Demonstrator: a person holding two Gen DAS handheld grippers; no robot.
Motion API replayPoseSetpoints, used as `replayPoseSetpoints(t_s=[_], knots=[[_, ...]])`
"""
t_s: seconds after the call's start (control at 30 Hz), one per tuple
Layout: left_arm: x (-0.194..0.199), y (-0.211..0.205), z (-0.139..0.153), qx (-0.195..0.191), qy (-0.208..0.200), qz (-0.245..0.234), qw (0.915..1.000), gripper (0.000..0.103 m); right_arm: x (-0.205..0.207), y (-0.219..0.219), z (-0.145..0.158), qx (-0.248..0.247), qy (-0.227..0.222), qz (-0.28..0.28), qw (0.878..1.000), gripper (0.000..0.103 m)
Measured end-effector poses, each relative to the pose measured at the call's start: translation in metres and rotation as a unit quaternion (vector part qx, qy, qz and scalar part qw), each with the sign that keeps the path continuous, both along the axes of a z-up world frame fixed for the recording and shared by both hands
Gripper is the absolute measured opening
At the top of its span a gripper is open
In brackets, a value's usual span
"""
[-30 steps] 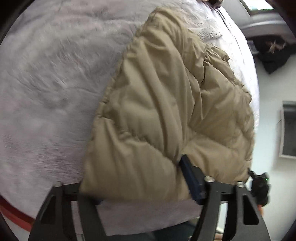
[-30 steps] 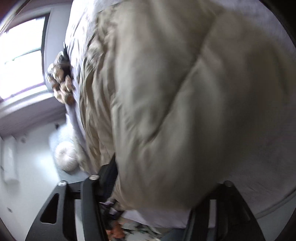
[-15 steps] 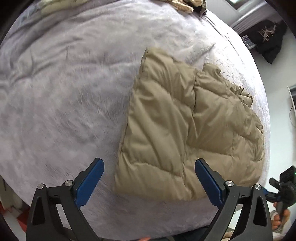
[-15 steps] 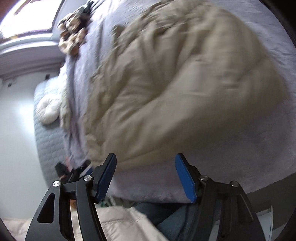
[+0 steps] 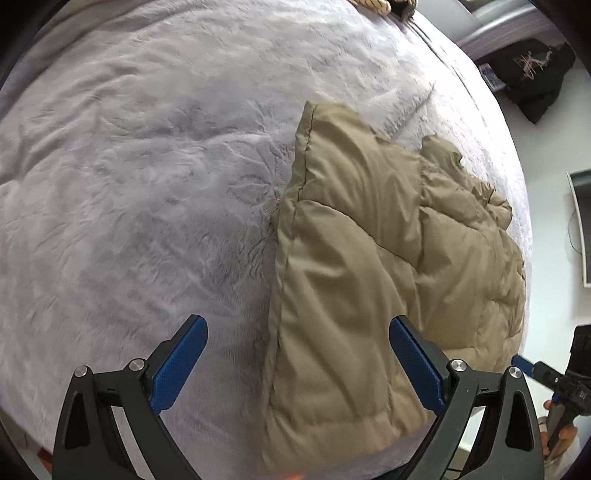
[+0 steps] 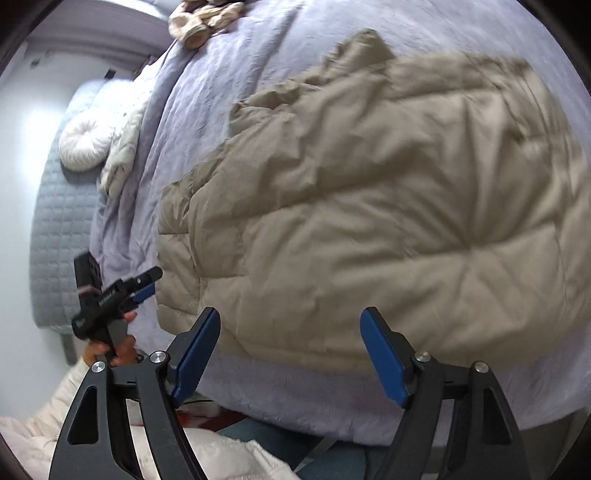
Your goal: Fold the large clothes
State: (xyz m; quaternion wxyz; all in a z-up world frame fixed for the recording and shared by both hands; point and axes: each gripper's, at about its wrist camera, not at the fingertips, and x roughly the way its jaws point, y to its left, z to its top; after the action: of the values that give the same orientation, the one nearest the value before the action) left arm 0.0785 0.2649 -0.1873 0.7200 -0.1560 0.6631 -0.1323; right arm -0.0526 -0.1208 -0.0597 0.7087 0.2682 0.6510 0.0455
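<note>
A tan quilted puffer jacket (image 5: 373, 251) lies folded on a pale lilac fleece bedspread (image 5: 140, 177), near the bed's front edge. It fills most of the right wrist view (image 6: 388, 206). My left gripper (image 5: 295, 354) is open and empty, raised above the jacket's left hem. My right gripper (image 6: 290, 347) is open and empty above the jacket's near edge. The left gripper also shows at the left of the right wrist view (image 6: 144, 284), and the right gripper at the lower right edge of the left wrist view (image 5: 532, 369).
A round white cushion (image 6: 86, 142) and a grey quilted headboard (image 6: 55, 229) stand at the left. A bundle of beige cloth (image 6: 203, 18) lies at the bed's far end. A dark garment (image 5: 535, 77) hangs on the wall at top right.
Both grippers let go of the jacket and opened. They pulled back and up from it. The jacket now lies flat on the bed.
</note>
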Motion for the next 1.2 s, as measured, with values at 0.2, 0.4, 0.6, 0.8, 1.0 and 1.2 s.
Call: replayPoseSetpoints(t_s=[0.2,0.4,0.6,0.8,1.0,1.2], knots=[[0.019,-0.008,-0.047,-0.089,0.054,-0.06,0.9928,0.099,0.009,0.014,-0.006,-0.044,-0.008,0.015,0.999,0.08],[0.031,-0.012,-0.077,-0.17,0.089,-0.092,0.977,0.099,0.005,0.009,-0.017,-0.095,-0.014,0.0,0.995,0.024],[0.035,-0.019,-0.085,-0.219,0.11,-0.12,0.962,0.099,0.003,-0.006,-0.035,-0.105,-0.025,-0.033,0.994,0.021],[0.024,-0.053,-0.068,-0.273,0.118,-0.147,0.9433,0.038,0.013,-0.007,-0.06,-0.111,-0.017,-0.028,0.993,0.021],[0.012,-0.082,0.004,-0.326,0.085,-0.155,0.9287,0.035,0.014,-0.016,-0.081,-0.095,-0.004,-0.031,0.995,0.019],[0.0,-0.154,0.07,-0.297,0.059,-0.193,0.9334,0.035,0.009,-0.036,-0.099,-0.032,-0.007,-0.06,0.998,0.014]])
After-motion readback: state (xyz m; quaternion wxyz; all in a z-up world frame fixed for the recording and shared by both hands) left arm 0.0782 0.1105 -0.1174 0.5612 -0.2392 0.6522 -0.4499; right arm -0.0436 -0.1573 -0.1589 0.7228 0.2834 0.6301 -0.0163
